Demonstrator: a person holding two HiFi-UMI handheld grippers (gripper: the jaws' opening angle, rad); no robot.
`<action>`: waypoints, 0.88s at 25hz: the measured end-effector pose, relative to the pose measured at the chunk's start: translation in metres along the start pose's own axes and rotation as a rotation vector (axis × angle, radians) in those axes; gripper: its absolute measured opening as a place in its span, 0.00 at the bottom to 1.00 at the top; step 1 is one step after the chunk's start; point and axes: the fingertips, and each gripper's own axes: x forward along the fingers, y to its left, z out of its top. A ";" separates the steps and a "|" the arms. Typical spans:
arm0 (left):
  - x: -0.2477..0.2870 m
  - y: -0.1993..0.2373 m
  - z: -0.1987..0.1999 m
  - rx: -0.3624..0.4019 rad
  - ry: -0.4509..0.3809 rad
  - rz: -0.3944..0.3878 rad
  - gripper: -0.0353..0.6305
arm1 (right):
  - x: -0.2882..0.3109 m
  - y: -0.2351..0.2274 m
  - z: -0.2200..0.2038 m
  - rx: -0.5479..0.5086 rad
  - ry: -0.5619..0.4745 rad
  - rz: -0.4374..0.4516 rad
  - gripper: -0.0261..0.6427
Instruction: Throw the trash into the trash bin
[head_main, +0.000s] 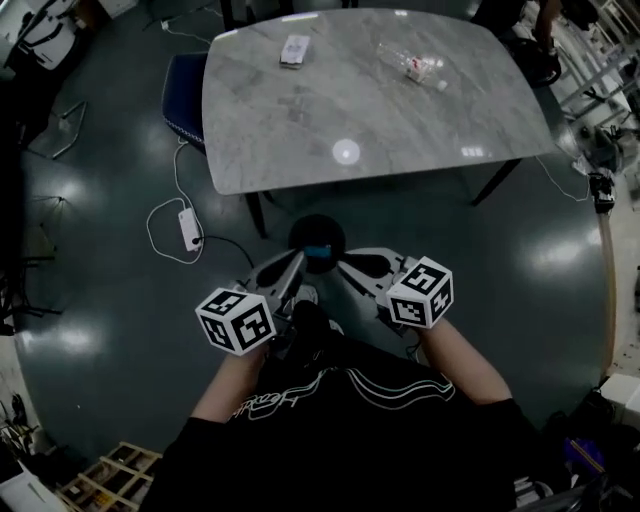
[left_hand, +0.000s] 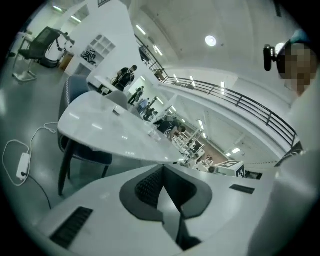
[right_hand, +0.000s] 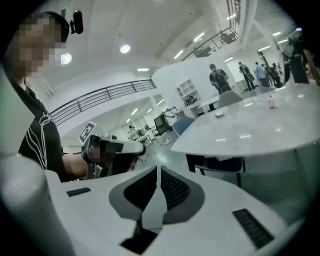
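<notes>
- Head view: my left gripper (head_main: 298, 260) and right gripper (head_main: 347, 265) hang near the trash bin (head_main: 318, 236), fingers closed, empty.
- A bottle (head_main: 412, 66) lies on the far counter (head_main: 300, 140).

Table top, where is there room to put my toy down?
The near half of the table is bare, from its front edge up to the small packet and the clear bottle. The gap between those two is free too. Crowded: the floor by the bin, where the left tongs and the right tongs sit close together.
</notes>
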 end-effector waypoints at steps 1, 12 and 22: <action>-0.002 -0.011 0.012 0.030 -0.018 -0.017 0.06 | -0.008 0.005 0.017 -0.030 -0.022 -0.001 0.12; -0.007 -0.060 0.155 0.243 -0.158 -0.092 0.06 | -0.044 0.015 0.172 -0.242 -0.217 -0.122 0.12; 0.011 -0.018 0.250 0.471 -0.160 -0.045 0.06 | 0.008 -0.025 0.252 -0.308 -0.226 -0.235 0.12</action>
